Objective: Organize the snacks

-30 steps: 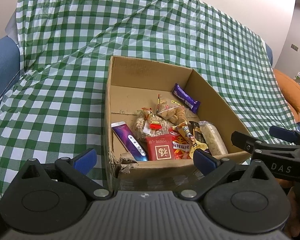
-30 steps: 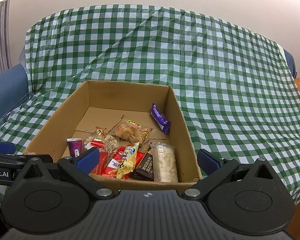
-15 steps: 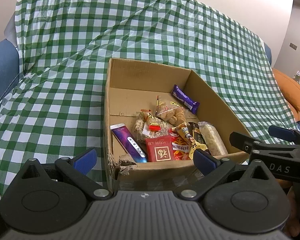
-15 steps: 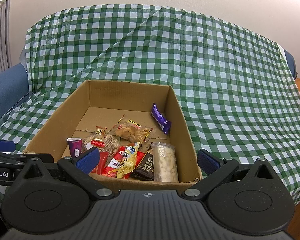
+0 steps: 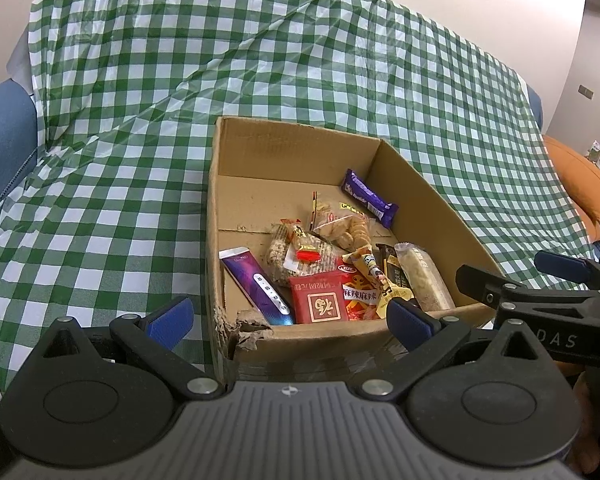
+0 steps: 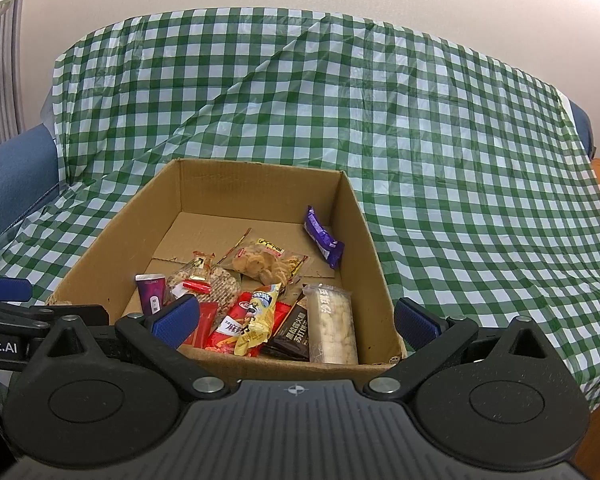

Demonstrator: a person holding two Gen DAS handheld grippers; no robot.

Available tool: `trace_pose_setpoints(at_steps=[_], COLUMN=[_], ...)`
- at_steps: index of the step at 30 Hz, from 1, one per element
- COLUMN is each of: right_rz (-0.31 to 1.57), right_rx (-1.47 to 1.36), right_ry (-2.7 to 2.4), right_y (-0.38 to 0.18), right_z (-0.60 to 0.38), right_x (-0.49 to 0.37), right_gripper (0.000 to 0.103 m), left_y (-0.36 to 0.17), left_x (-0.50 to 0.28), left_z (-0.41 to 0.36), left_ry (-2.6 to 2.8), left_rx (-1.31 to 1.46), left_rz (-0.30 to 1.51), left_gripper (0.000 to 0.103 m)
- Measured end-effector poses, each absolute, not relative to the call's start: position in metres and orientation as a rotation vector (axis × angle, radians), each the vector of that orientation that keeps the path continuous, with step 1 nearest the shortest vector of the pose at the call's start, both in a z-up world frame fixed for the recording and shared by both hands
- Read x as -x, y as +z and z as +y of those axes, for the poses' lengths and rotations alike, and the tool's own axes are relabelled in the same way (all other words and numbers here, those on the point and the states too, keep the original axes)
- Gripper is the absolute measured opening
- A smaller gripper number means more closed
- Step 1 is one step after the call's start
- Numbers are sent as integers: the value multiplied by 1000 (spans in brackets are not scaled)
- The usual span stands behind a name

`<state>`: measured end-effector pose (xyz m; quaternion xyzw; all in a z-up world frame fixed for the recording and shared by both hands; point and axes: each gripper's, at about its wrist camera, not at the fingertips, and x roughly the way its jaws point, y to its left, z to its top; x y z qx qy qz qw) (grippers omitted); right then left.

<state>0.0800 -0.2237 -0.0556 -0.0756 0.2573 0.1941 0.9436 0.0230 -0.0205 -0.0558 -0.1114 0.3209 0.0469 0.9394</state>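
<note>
Left wrist view: hardly anything has changed; the left gripper (image 5: 288, 316) still hovers, jaws wide and empty, before the near edge of the box (image 5: 432, 204), snacks (image 5: 332, 268) heaped inside toward that edge.

Right wrist view: also unchanged; the right gripper (image 6: 296, 320) hangs level, spread wide, before the box's near-right corner.

**Your two grippers, up close**

Your left gripper (image 5: 288, 314) has a ribbed grey housing with a small crosshair mark, black linkage arms on silver pivot screws, round black side discs and blue pads (image 5: 168, 316). Your right gripper (image 6: 296, 320) is built the same. Seen from the other's camera, each shows white lettering: "DAS", "bot.AI".
</note>
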Motion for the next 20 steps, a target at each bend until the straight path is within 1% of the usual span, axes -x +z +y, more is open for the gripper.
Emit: trace_pose_setpoints(at_steps=[11, 20], right_rz=[528, 573], right_rx=[148, 59], right_ry=[400, 396], right_y=[-56, -55], right_z=[-221, -221], right_x=[-82, -94], right_gripper=[102, 102], left_y=[-59, -60], left_x=[-24, -36], left_z=[-18, -11], left_ry=[86, 64], left_rx=[249, 274], left_rz=[662, 641], left_gripper=[103, 103])
